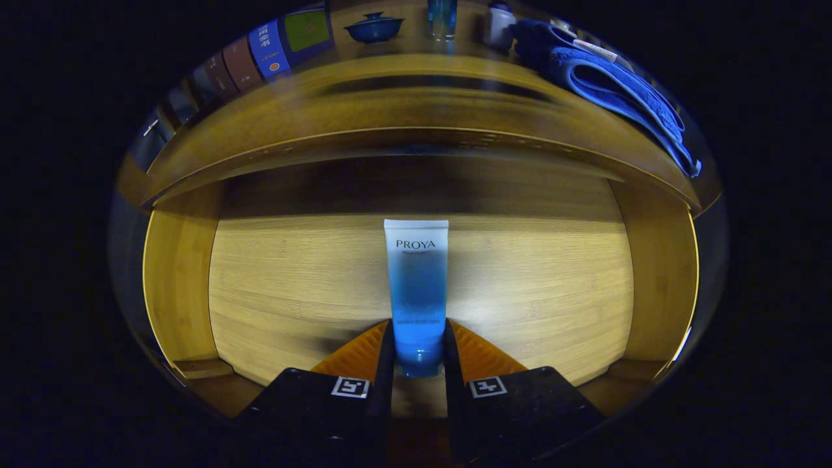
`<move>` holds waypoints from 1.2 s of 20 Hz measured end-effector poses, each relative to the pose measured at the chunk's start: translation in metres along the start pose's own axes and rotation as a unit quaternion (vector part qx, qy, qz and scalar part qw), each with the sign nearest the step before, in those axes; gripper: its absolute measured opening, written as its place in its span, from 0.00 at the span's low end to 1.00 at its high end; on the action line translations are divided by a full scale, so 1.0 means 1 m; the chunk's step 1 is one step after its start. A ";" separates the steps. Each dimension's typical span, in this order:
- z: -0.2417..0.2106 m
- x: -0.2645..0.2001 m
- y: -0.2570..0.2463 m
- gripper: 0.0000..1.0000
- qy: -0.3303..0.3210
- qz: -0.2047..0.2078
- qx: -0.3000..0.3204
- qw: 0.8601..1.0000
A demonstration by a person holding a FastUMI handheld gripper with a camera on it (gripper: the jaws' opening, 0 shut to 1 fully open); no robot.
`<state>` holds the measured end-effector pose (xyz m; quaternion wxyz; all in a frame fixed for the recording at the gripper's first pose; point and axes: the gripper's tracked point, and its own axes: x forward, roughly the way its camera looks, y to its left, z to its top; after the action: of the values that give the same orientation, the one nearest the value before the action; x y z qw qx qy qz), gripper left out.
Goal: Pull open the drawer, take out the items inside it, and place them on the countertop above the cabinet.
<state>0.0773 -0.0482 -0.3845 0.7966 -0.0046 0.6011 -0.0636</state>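
Open bamboo drawer (pixel 273 292); white-to-blue tube (pixel 416 286) lying flat, cap end clamped between tongs (pixel 418 335).

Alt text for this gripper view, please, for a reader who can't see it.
The hand-held gripper has both fingers closed on the cap end of a blue-and-white tube lying in the open wooden drawer. On the countertop above sit books, a blue bowl and a blue towel.

Tool (pixel 418 338) pointing fwd, both fingers (pixel 383 351) closed tight on tube (pixel 416 286) btwn them.
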 end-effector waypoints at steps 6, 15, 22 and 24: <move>-0.004 -0.045 0.005 0.41 -0.056 0.016 -0.006 0.998; 0.034 -0.156 0.011 0.41 -0.175 0.047 -0.003 0.983; 0.137 -0.155 0.015 0.40 -0.198 0.044 -0.010 0.979; 0.162 -0.138 0.014 0.41 -0.190 0.040 -0.005 0.981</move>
<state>0.1966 -0.0310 -0.2091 0.8983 0.0032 0.4385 -0.0265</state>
